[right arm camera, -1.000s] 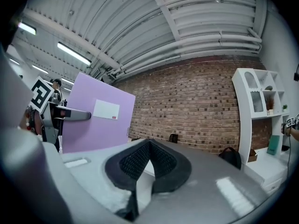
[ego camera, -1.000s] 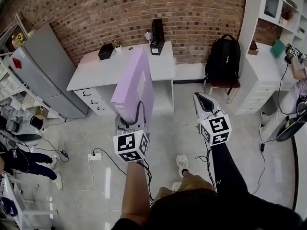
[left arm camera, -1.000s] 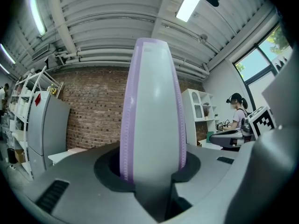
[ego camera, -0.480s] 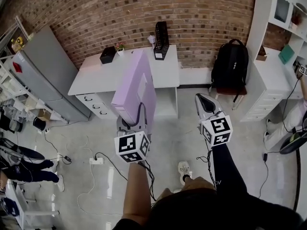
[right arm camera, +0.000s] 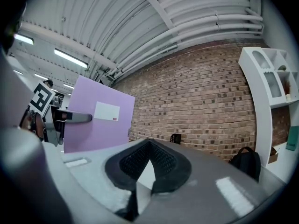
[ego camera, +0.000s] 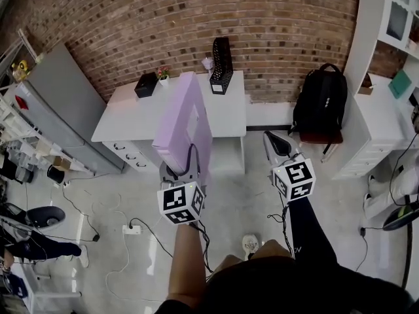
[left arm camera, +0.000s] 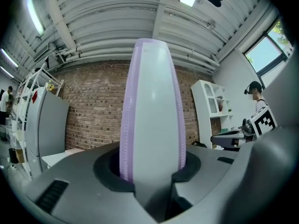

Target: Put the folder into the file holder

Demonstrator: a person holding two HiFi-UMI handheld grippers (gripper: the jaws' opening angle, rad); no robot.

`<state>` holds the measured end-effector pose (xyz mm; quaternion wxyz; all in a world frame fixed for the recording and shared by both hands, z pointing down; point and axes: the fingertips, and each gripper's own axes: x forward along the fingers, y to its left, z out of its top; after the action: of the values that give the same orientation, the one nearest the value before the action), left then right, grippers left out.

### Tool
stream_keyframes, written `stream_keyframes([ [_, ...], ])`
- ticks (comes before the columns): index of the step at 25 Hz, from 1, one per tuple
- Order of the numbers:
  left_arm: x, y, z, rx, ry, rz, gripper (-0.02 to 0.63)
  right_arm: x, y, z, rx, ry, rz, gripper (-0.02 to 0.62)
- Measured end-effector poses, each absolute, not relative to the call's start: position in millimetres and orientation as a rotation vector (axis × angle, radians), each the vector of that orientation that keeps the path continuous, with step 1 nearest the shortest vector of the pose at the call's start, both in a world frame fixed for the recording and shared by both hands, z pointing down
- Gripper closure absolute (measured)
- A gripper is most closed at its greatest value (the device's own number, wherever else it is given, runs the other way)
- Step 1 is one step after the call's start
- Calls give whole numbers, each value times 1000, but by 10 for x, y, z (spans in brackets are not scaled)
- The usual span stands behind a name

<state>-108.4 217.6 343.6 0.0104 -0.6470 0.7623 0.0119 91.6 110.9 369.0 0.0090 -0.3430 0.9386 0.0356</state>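
purple folder point(ego camera: 185, 120), clamped in the left gripper point(ego camera: 180, 171), has neared the file holder point(ego camera: 221, 56) at twelve o'clock, insertion still ahead; right gripper point(ego camera: 273, 142) closed, empty

Office-type workroom. Indicators: a white tabletop point(ego camera: 131, 113) with drawers point(ego camera: 129, 154) set against a brick wall point(ego camera: 196, 18), a black mesh file holder point(ego camera: 221, 56) standing on it, white shelving point(ego camera: 386, 25), a grey cabinet point(ego camera: 59, 103), a backpack point(ego camera: 321, 106), and a power strip point(ego camera: 129, 228) on the floor point(ego camera: 242, 195).
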Motion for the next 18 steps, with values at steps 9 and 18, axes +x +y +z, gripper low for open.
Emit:
stream_keyframes([
  [9, -1069, 1649, 3444, -1999, 2373, 53, 442, 833, 537, 3750, -1019, 2945, 115, 595],
  [18, -1149, 1346, 3364, -1979, 2376, 79, 442, 832, 157, 3674, -1022, 2924, 126, 595],
])
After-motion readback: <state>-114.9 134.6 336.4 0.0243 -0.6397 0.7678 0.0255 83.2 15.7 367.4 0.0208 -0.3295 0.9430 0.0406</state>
